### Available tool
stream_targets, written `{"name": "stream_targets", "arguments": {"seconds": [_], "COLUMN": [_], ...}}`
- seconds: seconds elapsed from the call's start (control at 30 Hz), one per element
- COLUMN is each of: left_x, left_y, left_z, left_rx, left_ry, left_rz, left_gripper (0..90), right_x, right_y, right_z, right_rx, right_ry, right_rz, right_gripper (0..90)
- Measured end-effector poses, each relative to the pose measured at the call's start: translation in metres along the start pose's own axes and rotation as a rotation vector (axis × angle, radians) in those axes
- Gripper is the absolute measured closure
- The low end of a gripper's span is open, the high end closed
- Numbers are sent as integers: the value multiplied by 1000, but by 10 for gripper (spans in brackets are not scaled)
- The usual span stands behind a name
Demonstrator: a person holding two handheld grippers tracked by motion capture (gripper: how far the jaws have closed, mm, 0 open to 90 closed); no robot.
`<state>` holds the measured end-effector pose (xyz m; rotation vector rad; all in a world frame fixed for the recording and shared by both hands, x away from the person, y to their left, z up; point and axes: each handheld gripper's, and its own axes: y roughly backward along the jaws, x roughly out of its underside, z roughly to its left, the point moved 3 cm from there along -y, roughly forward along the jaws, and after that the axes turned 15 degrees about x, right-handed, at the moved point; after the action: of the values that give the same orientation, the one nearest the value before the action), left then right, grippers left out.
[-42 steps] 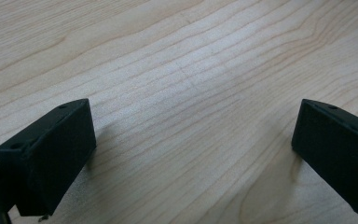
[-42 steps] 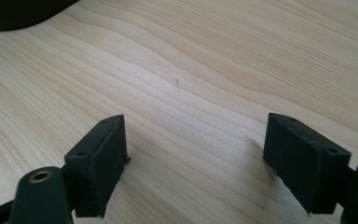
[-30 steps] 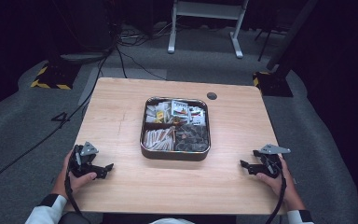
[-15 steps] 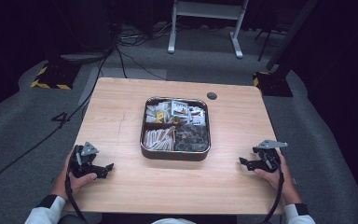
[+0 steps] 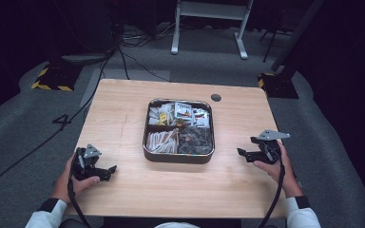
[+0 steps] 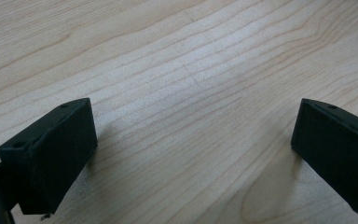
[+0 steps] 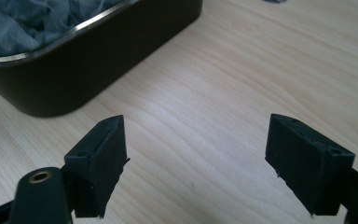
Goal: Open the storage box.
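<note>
A dark metal tray (image 5: 178, 158) with dividers sits at the middle of the wooden table (image 5: 123, 118). It holds white sachets (image 5: 184, 112), pale sticks (image 5: 161, 140) and dark wrapped pieces (image 5: 196, 140). My left gripper (image 5: 108, 171) rests low near the front left edge, held by a hand. Its jaws stand open in the left gripper view (image 6: 193, 154), with bare wood between them. My right gripper (image 5: 243, 154) is right of the tray, also open. In the right gripper view (image 7: 196, 154) the tray's dark wall (image 7: 98, 56) lies ahead to the left, apart from the jaws.
A small dark round grommet (image 5: 216, 98) sits in the tabletop behind the tray. Bare wood surrounds the tray on all sides. Beyond the table lie grey carpet, cables (image 5: 123, 57) and a white stand (image 5: 209, 19).
My right gripper has risen a little and moved slightly away from the front edge. The left gripper and the tray have stayed put.
</note>
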<state>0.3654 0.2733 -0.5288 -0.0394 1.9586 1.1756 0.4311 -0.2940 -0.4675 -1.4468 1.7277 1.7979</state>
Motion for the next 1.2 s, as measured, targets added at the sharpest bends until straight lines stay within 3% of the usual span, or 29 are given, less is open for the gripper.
{"name": "stream_targets", "arguments": {"seconds": [0.63,1.2], "left_x": [0,0], "left_y": [0,0], "left_z": [0,0], "left_rx": [1,2], "left_ry": [0,-1], "left_rz": [-2,-1], "left_gripper": [5,5], "right_x": [-47,-85], "right_y": [-11,-21], "right_z": [26,53], "right_rx": [-30,-71], "right_ry": [76,115], "right_rz": [-51,-106], "right_gripper": [233,239]}}
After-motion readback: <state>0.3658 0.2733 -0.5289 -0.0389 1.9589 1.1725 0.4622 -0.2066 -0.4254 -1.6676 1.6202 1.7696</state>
